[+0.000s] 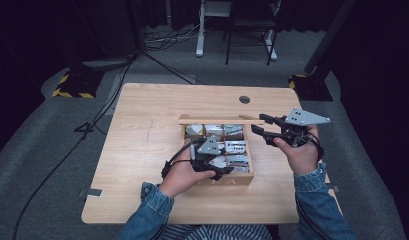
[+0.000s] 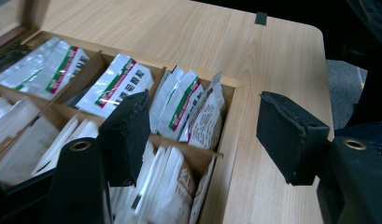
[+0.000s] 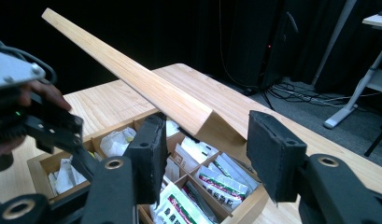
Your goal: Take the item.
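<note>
A wooden box (image 1: 217,180) divided into compartments sits mid-table, filled with white tea packets (image 1: 236,147). Its lid (image 1: 219,120) stands raised along the far side. My left gripper (image 1: 214,162) hovers over the box's front part, open. In the left gripper view the left gripper (image 2: 207,140) straddles the box wall (image 2: 228,140), one jaw above the packets (image 2: 184,102), the other above the table. My right gripper (image 1: 258,124) is open at the lid's right end. In the right gripper view the lid (image 3: 146,86) ends just beyond the right gripper (image 3: 205,154), above the packets (image 3: 221,179).
The table (image 1: 142,140) has a round cable hole (image 1: 244,99) behind the box. Bare wood lies left of the box and in front of it. On the grey floor beyond are cables (image 1: 167,37), a desk leg (image 1: 199,30) and weighted stands (image 1: 74,82).
</note>
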Motion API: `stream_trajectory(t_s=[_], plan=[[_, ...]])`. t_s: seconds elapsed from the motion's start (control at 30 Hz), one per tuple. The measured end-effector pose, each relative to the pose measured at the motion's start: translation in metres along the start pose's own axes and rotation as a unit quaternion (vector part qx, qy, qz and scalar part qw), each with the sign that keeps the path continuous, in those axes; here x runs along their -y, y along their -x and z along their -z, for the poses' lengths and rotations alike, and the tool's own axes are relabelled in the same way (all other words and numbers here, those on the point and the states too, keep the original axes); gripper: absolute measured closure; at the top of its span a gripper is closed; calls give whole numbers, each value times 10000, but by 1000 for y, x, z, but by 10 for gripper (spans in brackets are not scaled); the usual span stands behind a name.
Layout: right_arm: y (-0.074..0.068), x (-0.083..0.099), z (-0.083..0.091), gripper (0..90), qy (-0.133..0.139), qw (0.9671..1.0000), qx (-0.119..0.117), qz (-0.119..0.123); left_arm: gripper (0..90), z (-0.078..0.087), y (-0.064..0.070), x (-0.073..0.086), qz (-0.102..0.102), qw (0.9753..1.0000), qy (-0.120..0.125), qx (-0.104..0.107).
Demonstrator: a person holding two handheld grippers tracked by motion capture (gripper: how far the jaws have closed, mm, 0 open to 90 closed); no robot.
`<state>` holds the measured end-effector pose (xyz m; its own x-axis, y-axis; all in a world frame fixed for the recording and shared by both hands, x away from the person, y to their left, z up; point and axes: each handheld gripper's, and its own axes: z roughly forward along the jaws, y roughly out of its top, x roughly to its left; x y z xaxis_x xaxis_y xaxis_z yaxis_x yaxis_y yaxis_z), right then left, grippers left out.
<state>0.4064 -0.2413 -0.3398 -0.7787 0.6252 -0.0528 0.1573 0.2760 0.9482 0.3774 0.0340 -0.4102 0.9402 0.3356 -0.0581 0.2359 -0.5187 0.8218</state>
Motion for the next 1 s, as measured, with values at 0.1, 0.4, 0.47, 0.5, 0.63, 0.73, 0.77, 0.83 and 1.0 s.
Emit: stream_trajectory(t_s=[0.1,0.4,0.47,0.5,0.63,0.73,0.77,0.83,1.0], plan=[[0,0,0,489,-1,10000,-1,2,381,-9,-1,-2,37,9999,-52,80],[1,0,0,488,33,10000,-16,-14,527,-33,-9,-6,278,9988,-246,306],[1,0,0,487,33,10000,-24,-15,549,-37,-9,-7,313,9984,-308,363],[1,1,0,487,34,10000,-25,-15,556,-39,-9,-7,327,9981,-336,395],[1,0,0,487,34,10000,-25,-15,578,-47,-10,-9,419,9967,-500,476],[1,1,0,487,27,10000,-32,-10,609,-52,-12,-9,529,9948,-646,590],[1,1,0,487,27,10000,-35,-11,631,-53,-13,-9,552,9942,-702,602],[1,1,0,487,25,10000,-35,-11,644,-55,-14,-8,655,9932,-746,609],[2,1,0,487,31,10000,-32,-3,701,-57,-17,-8,828,9906,-870,650]])
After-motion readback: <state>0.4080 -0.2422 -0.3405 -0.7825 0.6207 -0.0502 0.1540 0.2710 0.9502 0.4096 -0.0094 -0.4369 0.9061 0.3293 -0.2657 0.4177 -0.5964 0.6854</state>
